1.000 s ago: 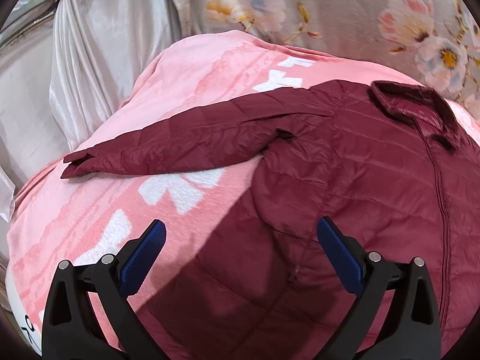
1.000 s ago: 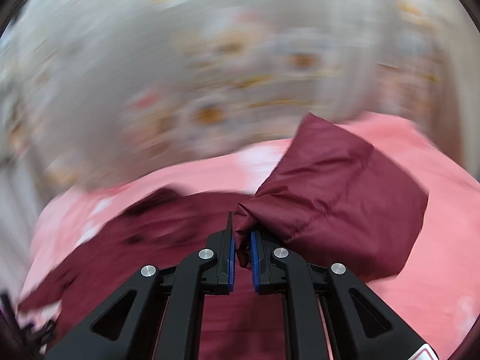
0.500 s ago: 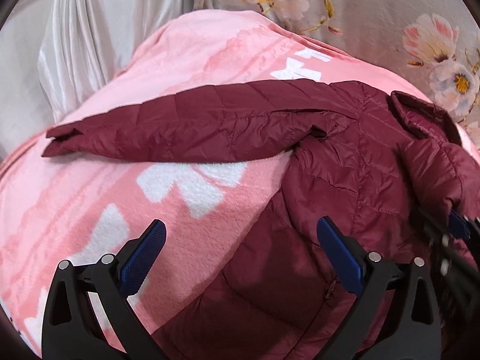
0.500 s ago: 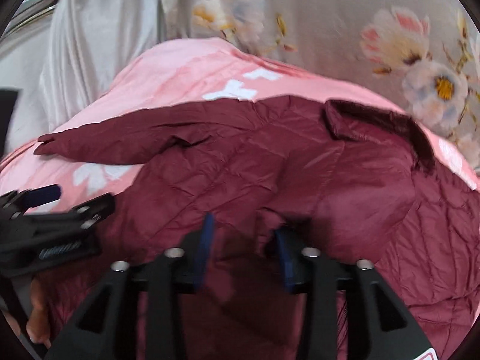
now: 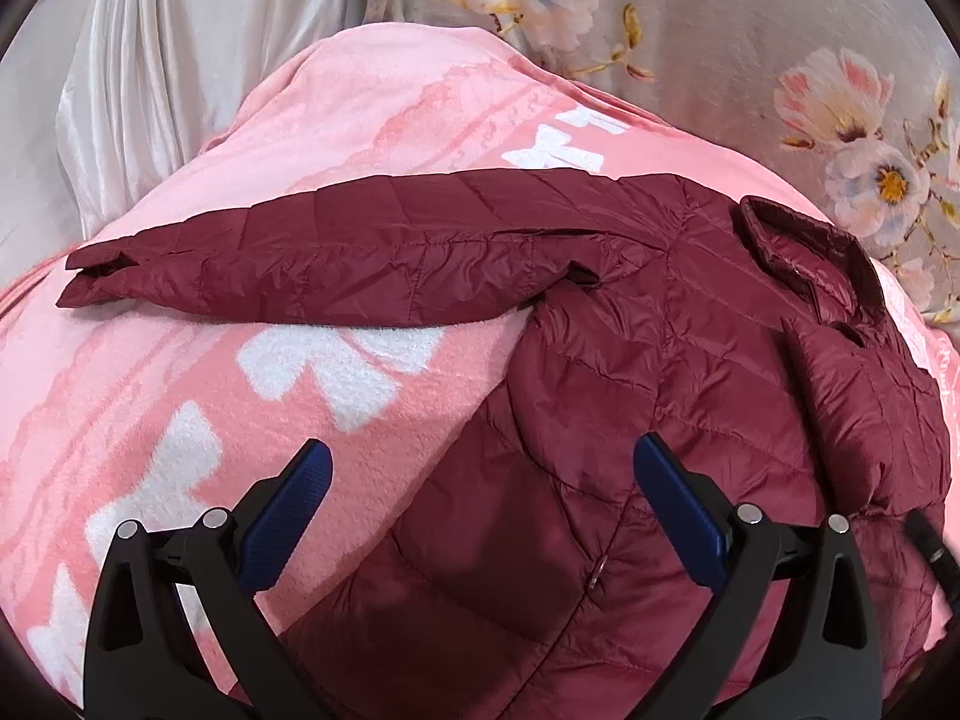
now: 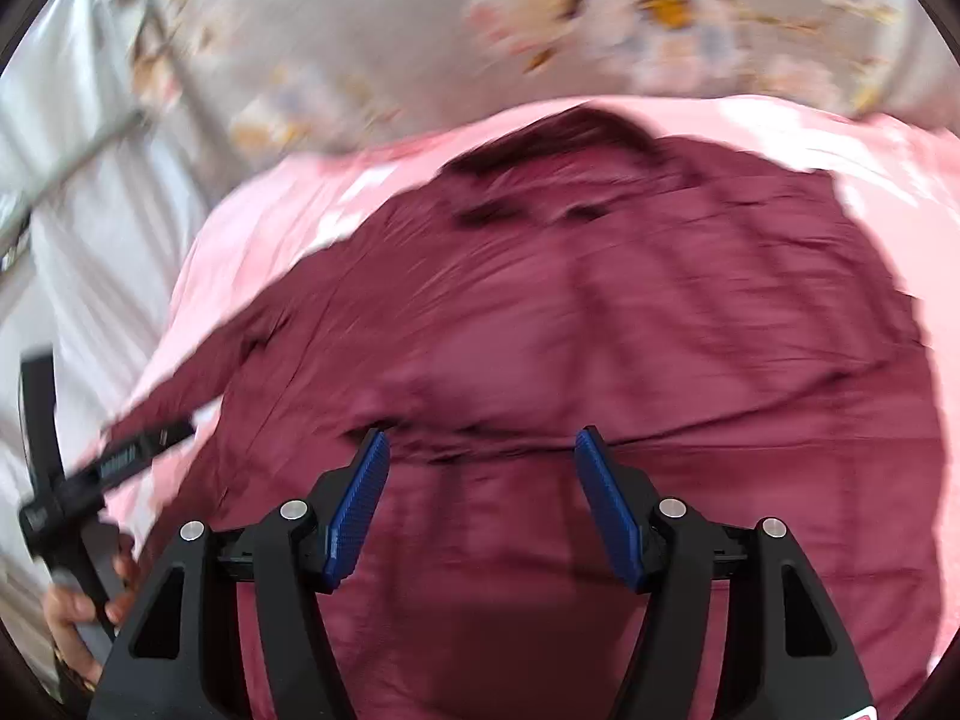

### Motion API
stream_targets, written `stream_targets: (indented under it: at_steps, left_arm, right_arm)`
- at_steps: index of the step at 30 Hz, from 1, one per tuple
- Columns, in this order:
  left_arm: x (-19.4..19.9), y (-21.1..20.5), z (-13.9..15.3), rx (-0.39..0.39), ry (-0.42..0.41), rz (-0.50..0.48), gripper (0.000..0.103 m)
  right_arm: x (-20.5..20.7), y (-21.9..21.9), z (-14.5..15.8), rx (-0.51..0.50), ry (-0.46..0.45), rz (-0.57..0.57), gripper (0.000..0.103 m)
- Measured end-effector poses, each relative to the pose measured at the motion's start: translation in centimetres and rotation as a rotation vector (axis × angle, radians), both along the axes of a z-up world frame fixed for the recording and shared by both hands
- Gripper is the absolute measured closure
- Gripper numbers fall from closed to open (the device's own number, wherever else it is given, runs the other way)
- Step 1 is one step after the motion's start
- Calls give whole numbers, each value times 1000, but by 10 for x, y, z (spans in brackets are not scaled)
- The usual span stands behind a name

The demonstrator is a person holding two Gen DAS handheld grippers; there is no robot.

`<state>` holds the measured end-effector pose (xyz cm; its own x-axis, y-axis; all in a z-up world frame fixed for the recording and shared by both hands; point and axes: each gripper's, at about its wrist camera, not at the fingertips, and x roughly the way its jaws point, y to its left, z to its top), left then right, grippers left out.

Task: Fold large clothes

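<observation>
A maroon quilted jacket [image 5: 648, 396] lies front up on a pink blanket [image 5: 372, 120]. One sleeve [image 5: 312, 252] stretches out flat to the left. The other sleeve [image 5: 864, 414] lies folded over the jacket's body below the collar [image 5: 804, 252]. My left gripper [image 5: 480, 450] hangs open over the jacket's left side edge with nothing between its fingers. In the blurred right wrist view my right gripper [image 6: 483, 438] is over the jacket's body [image 6: 600, 312]; its jaws are opening and nothing is between them. The left gripper [image 6: 114, 456] shows there too, held by a hand [image 6: 78, 612].
White shapes [image 5: 336, 372] pattern the pink blanket. Behind it hangs grey flowered fabric [image 5: 780, 60]. White satin cloth [image 5: 150, 48] drapes at the left, with a metal rail [image 6: 78, 162] beside it. The blanket's left part lies bare beyond the sleeve.
My right gripper carried the far sleeve over the jacket's body, opened and let it go, then drew back. My left gripper drifted a little closer to the outstretched sleeve, still open.
</observation>
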<state>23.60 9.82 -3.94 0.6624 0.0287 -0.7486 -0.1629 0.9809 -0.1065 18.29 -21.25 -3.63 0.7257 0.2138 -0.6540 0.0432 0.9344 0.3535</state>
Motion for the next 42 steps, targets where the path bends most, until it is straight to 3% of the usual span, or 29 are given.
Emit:
stream_targets:
  at_steps: [3, 7, 9, 11, 12, 14, 17, 20, 22, 24, 28, 29, 31, 32, 33, 38, 39, 40, 42]
  left_arm:
    - [-3, -4, -1, 7, 7, -16, 5]
    - [-10, -9, 0, 32, 5, -27, 5]
    - [-13, -10, 0, 41, 5, -24, 5]
    - [-13, -10, -2, 43, 12, -23, 5]
    - [-14, -10, -4, 46, 18, -23, 5]
    - [-14, -9, -7, 55, 29, -25, 5]
    - [-12, -8, -9, 27, 43, -46, 5]
    - [-7, -12, -9, -53, 60, -96, 5]
    - [3, -19, -14, -155, 106, -140, 5]
    - [14, -28, -21, -226, 156, -154, 5]
    - [29, -44, -21, -278, 160, -145, 7]
    - [33, -47, -19, -297, 161, -139, 13]
    - [38, -51, -15, -293, 138, -133, 41]
    - [43, -56, -11, -273, 129, -153, 68]
    - [49, -62, -9, -247, 134, -167, 86]
    - [70, -73, 17, -156, 51, -169, 101]
    - [73, -73, 23, -144, 34, -170, 101]
    - [77, -74, 28, -132, 18, -168, 102]
    - [82, -74, 40, -113, -13, -158, 102]
  right_arm:
    - [11, -18, 1, -7, 8, -61, 74]
    - [50, -3, -15, -89, 89, -94, 88]
    - [77, 23, -23, -16, 127, 34, 91]
    - [89, 53, -13, 146, 66, 239, 95]
    - [85, 73, 3, 182, -19, 324, 97]
    - [75, 86, 23, 86, -104, 292, 98]
    - [61, 73, 25, 5, -122, 199, 95]
    - [48, 31, 11, 33, -74, 88, 92]
    - [33, -8, 1, 62, -40, -9, 88]
    - [23, -37, -6, 80, -26, -87, 76]
    - [1, -88, -13, 68, -31, -233, 36]
    - [-2, -99, -14, 66, -30, -263, 35]
    - [-6, -124, -19, 76, -15, -316, 35]
    - [-5, -136, -23, 98, -4, -345, 35]
    - [-4, -143, -26, 121, 4, -363, 35]
    - [14, -192, -49, 335, 89, -494, 38]
    - [22, -201, -51, 355, 97, -523, 46]
    - [28, -202, -50, 344, 101, -536, 68]
    - [35, -200, -41, 335, 68, -512, 101]
